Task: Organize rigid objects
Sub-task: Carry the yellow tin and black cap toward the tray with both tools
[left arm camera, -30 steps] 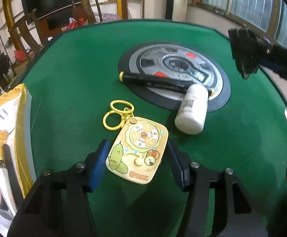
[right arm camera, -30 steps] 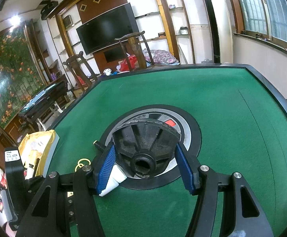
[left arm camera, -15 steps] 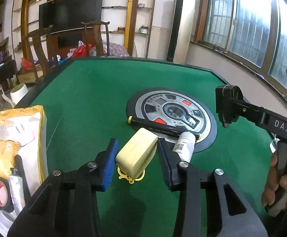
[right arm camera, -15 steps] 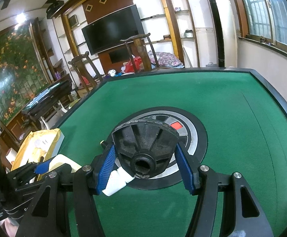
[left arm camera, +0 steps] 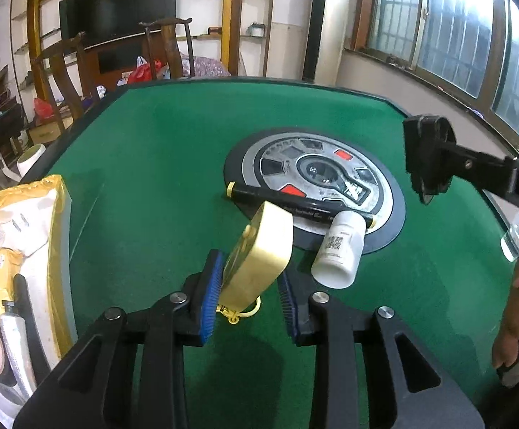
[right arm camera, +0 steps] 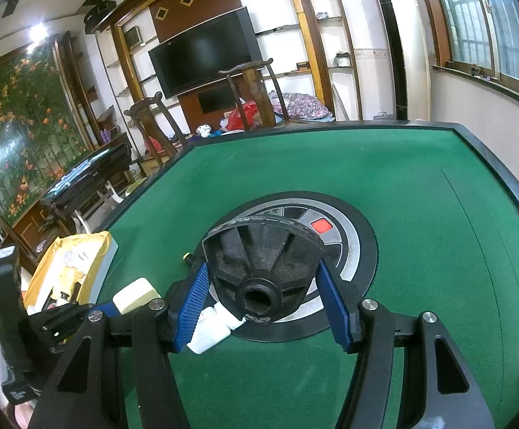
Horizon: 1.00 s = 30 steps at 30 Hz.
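We hold the light, stiff keychain toy [left arm camera: 255, 254] edgewise in the left gripper [left arm camera: 248, 296], jaws just closed, probably slippery; the right gripper [right arm camera: 263, 304] clamps a black disc [right arm camera: 263, 254].

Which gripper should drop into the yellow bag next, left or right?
Left, probably. The left gripper holds the yellow keychain toy off the felt; its jaws have just closed on it. The yellow bag lies close on its side. The right gripper, holding the black disc, is farther off.
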Motion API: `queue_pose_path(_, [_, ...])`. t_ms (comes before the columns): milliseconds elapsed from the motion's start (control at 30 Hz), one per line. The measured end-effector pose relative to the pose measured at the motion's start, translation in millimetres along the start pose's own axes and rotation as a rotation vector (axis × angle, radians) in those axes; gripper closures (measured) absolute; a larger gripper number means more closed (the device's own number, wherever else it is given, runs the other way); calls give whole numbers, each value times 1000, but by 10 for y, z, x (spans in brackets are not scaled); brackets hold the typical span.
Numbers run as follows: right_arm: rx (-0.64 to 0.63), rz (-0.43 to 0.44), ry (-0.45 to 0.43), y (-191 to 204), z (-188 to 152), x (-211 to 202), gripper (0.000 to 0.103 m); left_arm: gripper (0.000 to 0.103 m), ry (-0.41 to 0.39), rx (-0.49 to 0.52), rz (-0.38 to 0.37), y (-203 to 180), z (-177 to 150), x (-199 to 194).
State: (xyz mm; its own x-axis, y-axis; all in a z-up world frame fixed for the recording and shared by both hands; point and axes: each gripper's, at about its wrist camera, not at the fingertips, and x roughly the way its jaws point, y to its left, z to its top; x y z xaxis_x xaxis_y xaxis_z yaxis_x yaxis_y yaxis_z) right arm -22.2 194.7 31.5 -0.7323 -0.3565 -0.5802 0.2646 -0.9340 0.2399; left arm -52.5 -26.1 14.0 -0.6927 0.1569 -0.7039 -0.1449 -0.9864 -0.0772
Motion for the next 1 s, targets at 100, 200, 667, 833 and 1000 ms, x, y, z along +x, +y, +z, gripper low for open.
queue_pose_path(100, [1,3,-5,12,-7,-15,48,87,-37,-23,8,47,12,-76])
queue_pose_path(200, [-1,7,-6,37,-5,-13,48,87,-61,-75,-35,134,24,-140])
queue_pose_path(667, [-68,59,0,278,-62,-24,48,87,-133,-97,-23,183,20,-468])
queue_pose_path(833, [-104,105,4,440,-118,-33,48,87,-154,-127,-26,334,-16,-677])
queue_pose_path(1000, [-157,157,-19,622,-157,-89,48,87,-195,-144,-8,484,-38,-948])
